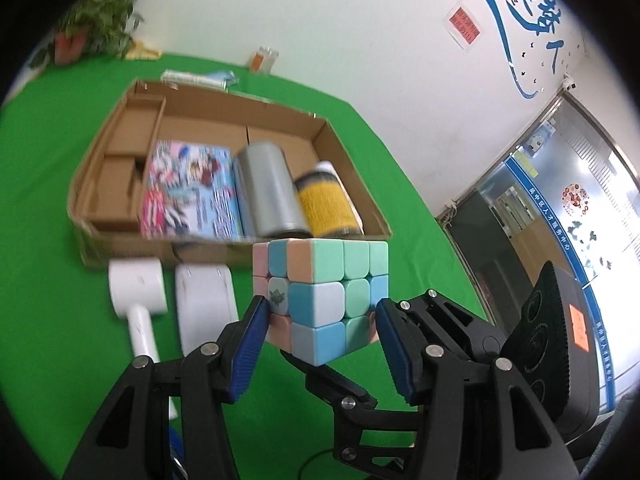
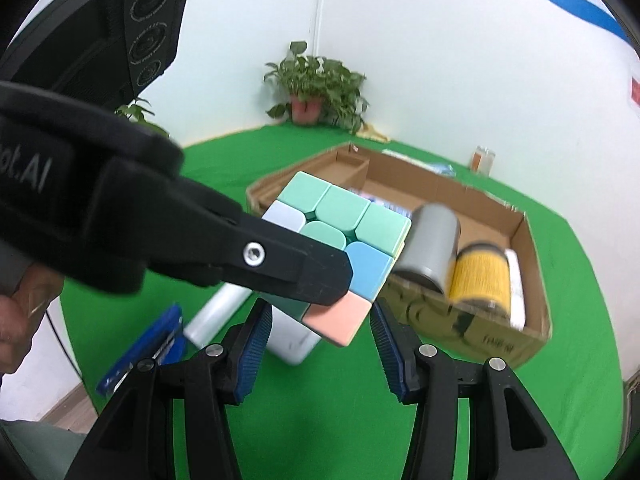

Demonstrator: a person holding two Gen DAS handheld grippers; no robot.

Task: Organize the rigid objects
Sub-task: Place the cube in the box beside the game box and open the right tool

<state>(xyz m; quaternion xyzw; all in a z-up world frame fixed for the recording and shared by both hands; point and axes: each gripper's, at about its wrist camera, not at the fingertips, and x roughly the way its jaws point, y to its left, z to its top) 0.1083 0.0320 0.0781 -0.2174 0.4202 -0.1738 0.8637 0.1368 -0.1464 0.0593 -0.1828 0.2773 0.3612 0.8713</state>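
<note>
Pastel cube (image 2: 340, 248) sits just ahead of right gripper (image 2: 320, 332), between its blue pads, contact not clear. Left gripper finger (image 2: 280, 264) crosses from left, pressing cube's near face. Cardboard box (image 2: 496, 340) ahead-right w/ grey can (image 2: 432, 246), yellow cylinder (image 2: 480, 276).

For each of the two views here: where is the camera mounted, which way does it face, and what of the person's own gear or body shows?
Left wrist: on the left tool, looking down along its fingers at the pastel puzzle cube they clamp, the cardboard box behind; the right tool's arms reach in from below.
Right wrist: on the right tool, facing the same cube; the left tool's finger crosses from the left, a hand at the edge.
Shared: cube, box, grey can, yellow-labelled bottle, potted plant.
</note>
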